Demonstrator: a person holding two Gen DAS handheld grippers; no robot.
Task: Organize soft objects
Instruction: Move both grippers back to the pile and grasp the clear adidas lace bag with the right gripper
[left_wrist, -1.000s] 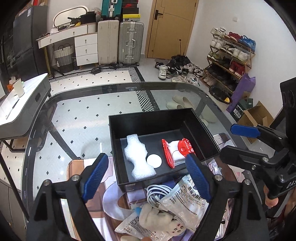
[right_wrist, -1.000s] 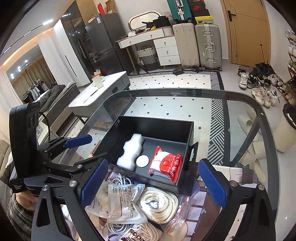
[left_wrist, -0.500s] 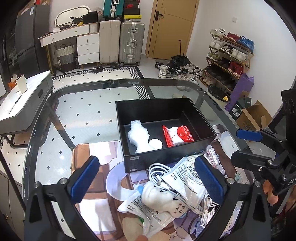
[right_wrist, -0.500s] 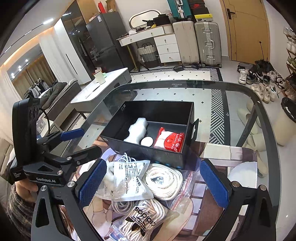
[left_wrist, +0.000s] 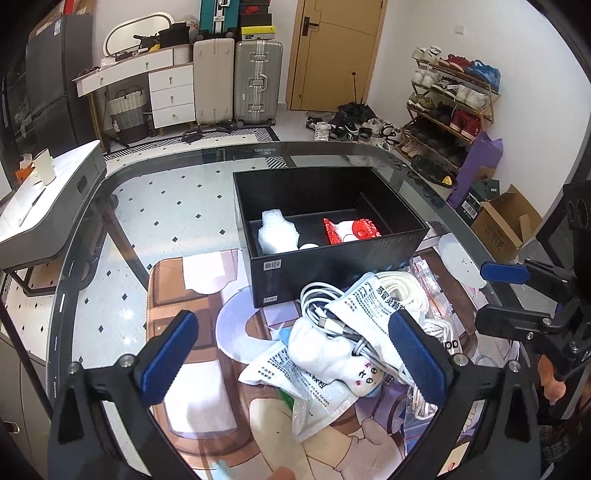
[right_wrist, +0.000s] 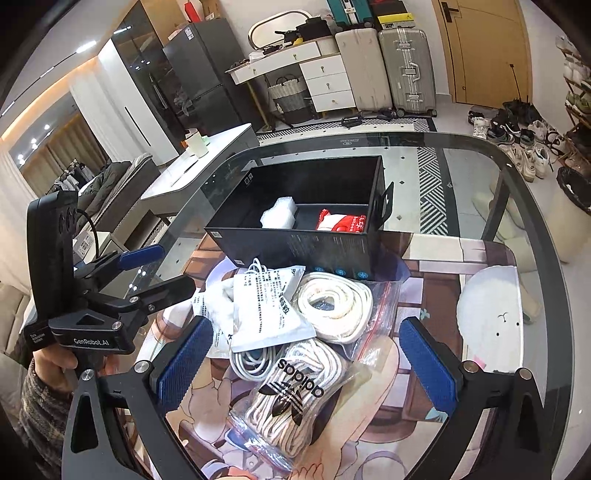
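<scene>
The soft things lie heaped on the worktop (left_wrist: 110, 229) just near of the black box (left_wrist: 332, 273): a white plush toy (left_wrist: 325, 350), printed sachets (right_wrist: 269, 310), a coiled white rope (right_wrist: 332, 302) in a clear bag and a bagged bundle of laces (right_wrist: 295, 387). Foam (left_wrist: 277, 236) and a red-and-white pack (left_wrist: 351, 230) already sit in the box. The step in hand looks like choosing the next pick. The left gripper (left_wrist: 291, 354) and right gripper (right_wrist: 306, 365) both hover over the heap, fingers spread wide, holding nothing. Next, one must drop around a single item and close. Compared with a second ago, both have drawn back from the box toward the pile.
</scene>
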